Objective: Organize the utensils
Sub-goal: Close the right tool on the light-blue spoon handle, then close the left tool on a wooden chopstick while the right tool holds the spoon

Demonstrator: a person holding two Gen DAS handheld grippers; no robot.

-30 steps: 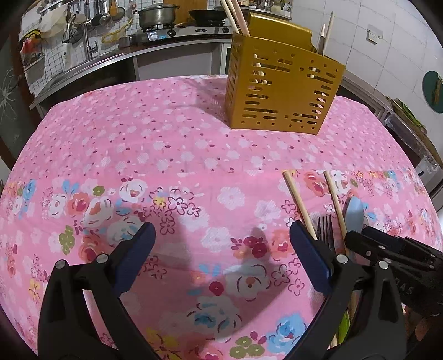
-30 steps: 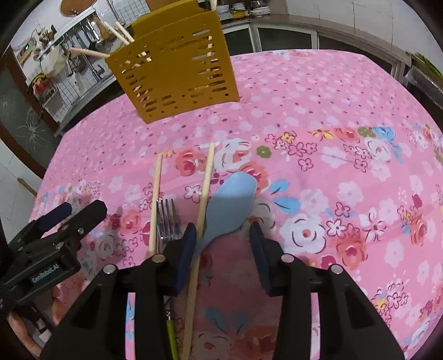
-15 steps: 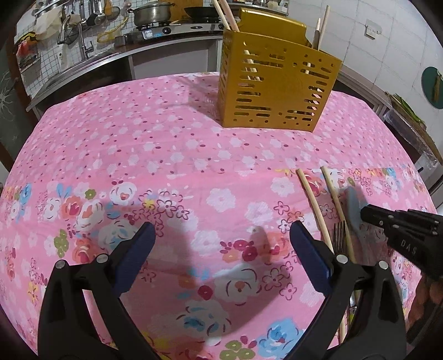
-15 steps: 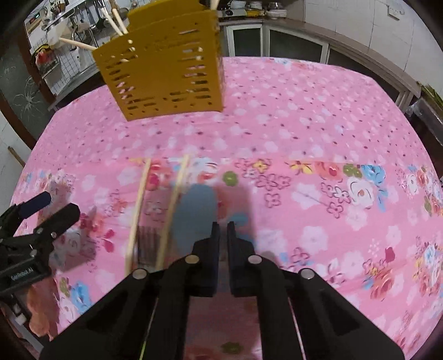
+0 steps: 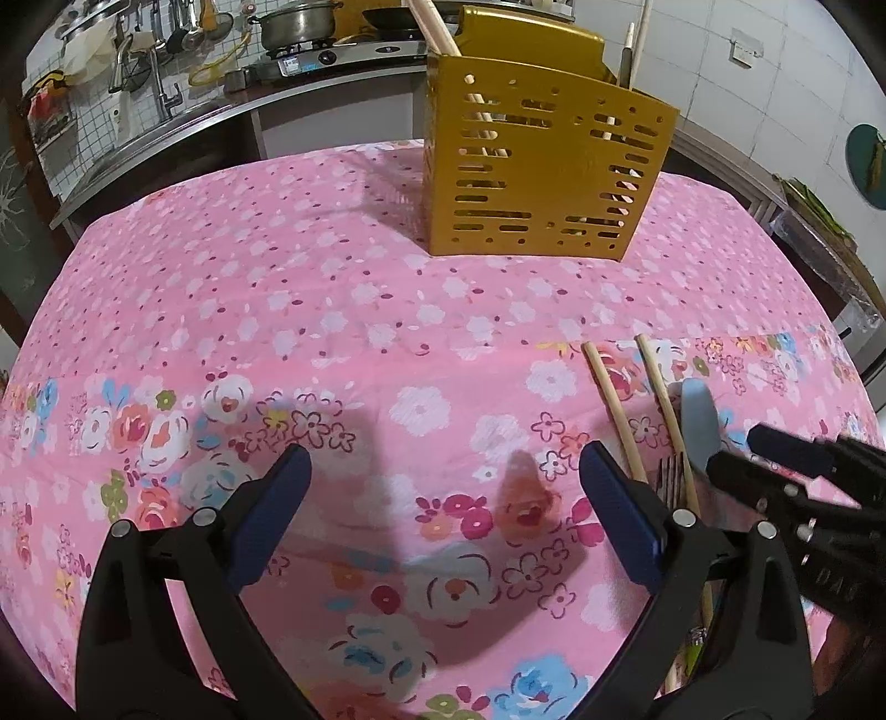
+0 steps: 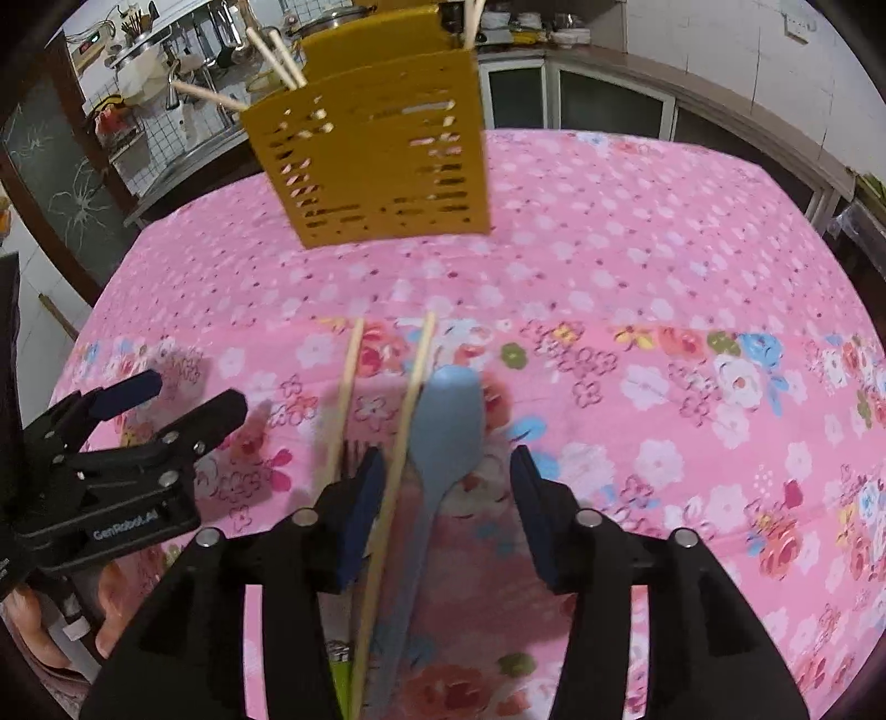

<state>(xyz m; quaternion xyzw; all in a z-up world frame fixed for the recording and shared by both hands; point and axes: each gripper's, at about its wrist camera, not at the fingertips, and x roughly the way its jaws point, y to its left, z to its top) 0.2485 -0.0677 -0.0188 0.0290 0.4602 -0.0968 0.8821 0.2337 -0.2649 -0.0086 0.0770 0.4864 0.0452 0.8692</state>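
Observation:
A yellow slotted utensil holder (image 5: 545, 166) stands at the far side of the pink floral table and holds several chopsticks; it also shows in the right wrist view (image 6: 376, 149). Two wooden chopsticks (image 6: 412, 399), a fork (image 5: 673, 473) and a blue spoon (image 6: 448, 421) lie side by side on the cloth. My right gripper (image 6: 446, 498) is open, its jaws on either side of the spoon's neck and one chopstick. My left gripper (image 5: 443, 504) is open and empty over bare cloth, left of the utensils.
The table's pink cloth (image 5: 332, 310) falls away at the edges. A kitchen counter with a pot (image 5: 299, 25) and hanging tools runs behind. A green-handled item (image 6: 340, 678) lies partly hidden under my right gripper.
My right gripper was open, shut half a second ago, and now stands open again around the spoon. The left gripper has shifted slightly relative to the holder.

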